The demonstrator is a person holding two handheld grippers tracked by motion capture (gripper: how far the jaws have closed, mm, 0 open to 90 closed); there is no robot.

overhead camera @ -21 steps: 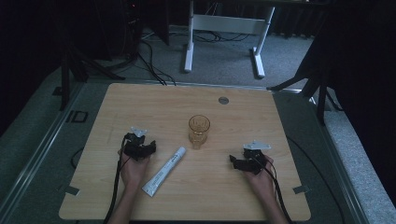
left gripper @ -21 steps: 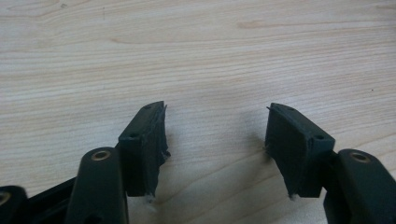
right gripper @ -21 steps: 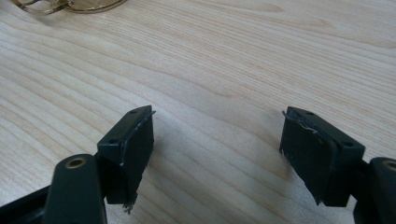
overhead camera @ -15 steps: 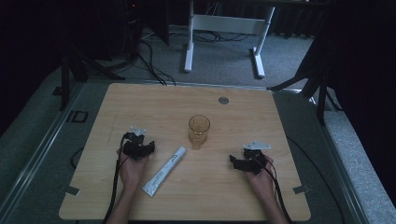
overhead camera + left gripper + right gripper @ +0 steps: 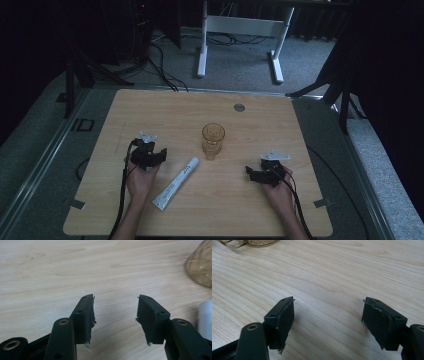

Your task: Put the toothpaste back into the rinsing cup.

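An amber drinking glass [image 5: 213, 140] stands upright near the middle of the wooden table [image 5: 150, 110]. A white tube [image 5: 176, 183] lies slantwise in front of it, cap toward the glass. My left gripper [image 5: 162, 156] rests on the table just left of the tube, jaws open and pointing right with bare wood between them. In the left gripper view [image 5: 115, 305] the glass [image 5: 201, 267] and the tube's cap [image 5: 205, 315] sit at the right edge. My right gripper [image 5: 249, 173] lies right of the glass, open and empty [image 5: 328, 307], with the glass base [image 5: 254, 242] at the top left.
A small grey round plug [image 5: 239, 107] sits in the tabletop near the far edge. Beyond the table stands a white desk frame [image 5: 202, 45] on a grey floor with cables. Black cables trail from both grippers toward the near edge.
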